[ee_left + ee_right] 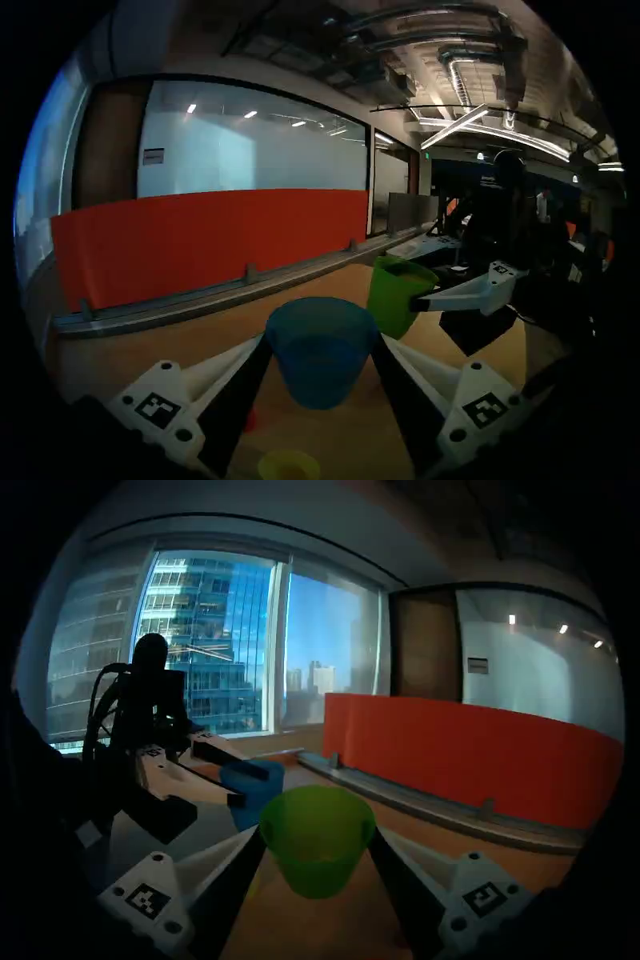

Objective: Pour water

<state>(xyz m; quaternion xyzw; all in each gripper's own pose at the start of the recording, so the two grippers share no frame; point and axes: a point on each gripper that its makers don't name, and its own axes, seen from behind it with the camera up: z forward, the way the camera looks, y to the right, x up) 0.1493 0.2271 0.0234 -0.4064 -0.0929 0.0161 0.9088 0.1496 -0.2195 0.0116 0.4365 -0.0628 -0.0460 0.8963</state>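
Observation:
My left gripper [322, 352] is shut on a blue plastic cup [320, 352], held upright above the wooden table [160, 352]. Just behind it to the right stands a green cup [396, 294], pinched by the right gripper [416, 302] coming in from the right. In the right gripper view, my right gripper [317, 844] is shut on the green cup [317, 840], upright with its mouth open toward me. Farther left there, the blue cup [252, 790] sits between the left gripper's fingers [228, 772]. The two cups are close together, side by side.
An orange divider panel [216, 240] on a metal rail [240, 284] runs along the table's far side. A small yellow cup [288, 464] and something red [250, 420] lie on the table below the blue cup. Large windows [216, 640] stand behind.

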